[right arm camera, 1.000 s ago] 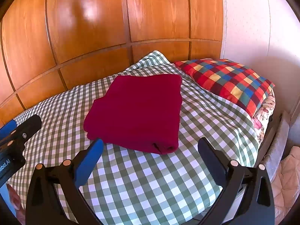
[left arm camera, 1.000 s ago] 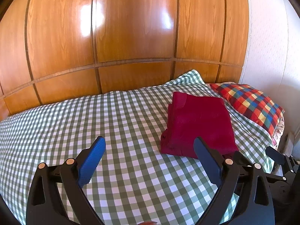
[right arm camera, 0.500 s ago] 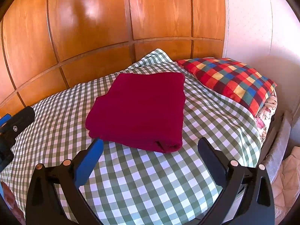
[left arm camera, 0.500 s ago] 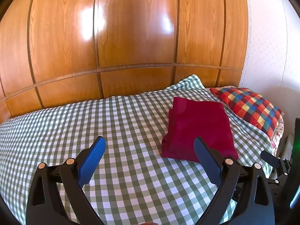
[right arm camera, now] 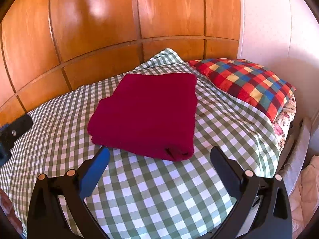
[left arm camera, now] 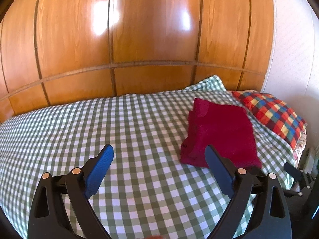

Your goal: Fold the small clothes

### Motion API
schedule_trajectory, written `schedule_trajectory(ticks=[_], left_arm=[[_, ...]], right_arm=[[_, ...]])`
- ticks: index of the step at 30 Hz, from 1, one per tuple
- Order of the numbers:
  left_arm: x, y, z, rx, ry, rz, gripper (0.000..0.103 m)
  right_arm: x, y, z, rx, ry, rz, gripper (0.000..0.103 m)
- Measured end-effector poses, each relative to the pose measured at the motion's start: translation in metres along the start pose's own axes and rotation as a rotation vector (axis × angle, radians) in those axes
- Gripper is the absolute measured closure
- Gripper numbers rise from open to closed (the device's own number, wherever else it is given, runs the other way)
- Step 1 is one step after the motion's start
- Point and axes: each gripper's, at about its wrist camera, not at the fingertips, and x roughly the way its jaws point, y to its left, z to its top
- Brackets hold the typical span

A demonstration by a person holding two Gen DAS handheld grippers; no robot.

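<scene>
A dark red garment (right arm camera: 147, 111), folded into a neat thick rectangle with layered edges showing at its near corner, is seen lying on the green-checked bedsheet (right arm camera: 155, 189) beside a multicoloured checked pillow (right arm camera: 245, 83), while the left gripper (left arm camera: 159, 169) and right gripper (right arm camera: 159, 169) are held wide apart and empty.

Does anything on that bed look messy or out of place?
Nothing stands out. The red garment lies neatly folded on the checked sheet, beside the plaid pillow; both tools are open and clear of it.
</scene>
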Motion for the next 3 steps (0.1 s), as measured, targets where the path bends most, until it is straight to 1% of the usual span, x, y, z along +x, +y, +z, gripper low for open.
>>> schedule_trajectory(ticks=[3], left_arm=[[0.0054,0.0035,-0.0025,-0.008,0.023,0.006,0.011]], right_arm=[[0.0022,-0.0081,0.0018,0.022,0.006,-0.014,0.002]])
